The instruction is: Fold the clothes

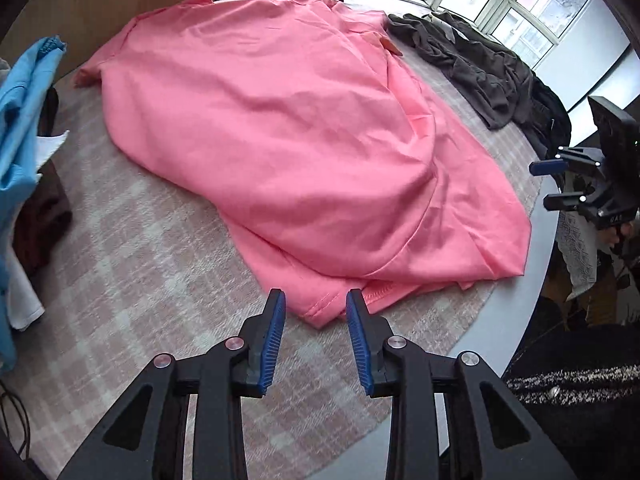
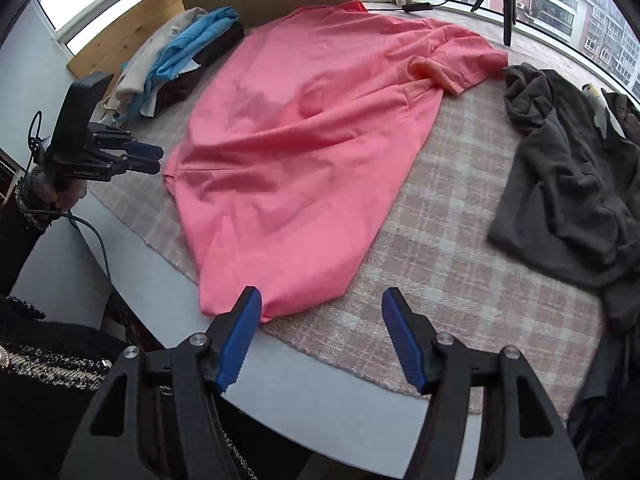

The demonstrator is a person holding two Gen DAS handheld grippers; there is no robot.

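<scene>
Hovering with jaws released, left gripper point(image 1: 316, 308) and right gripper point(image 2: 322, 306) at six o'clock of pink shirt point(image 1: 288, 132) on table point(image 2: 340, 412).

Your shirt point(image 1: 280, 148) is a plain salmon pink, lying on a cloth point(image 1: 140, 264) checked in dusty pink and off-white. The table point(image 2: 132, 280) under it is pale grey. To one side you have a dark grey garment point(image 2: 568, 200), to the other a sky-blue one point(image 2: 188, 44) on beige and dark brown. Your hand-held grippers, left point(image 1: 316, 336) and right point(image 2: 322, 338), are black with ribbed blue pads point(image 1: 274, 344).
</scene>
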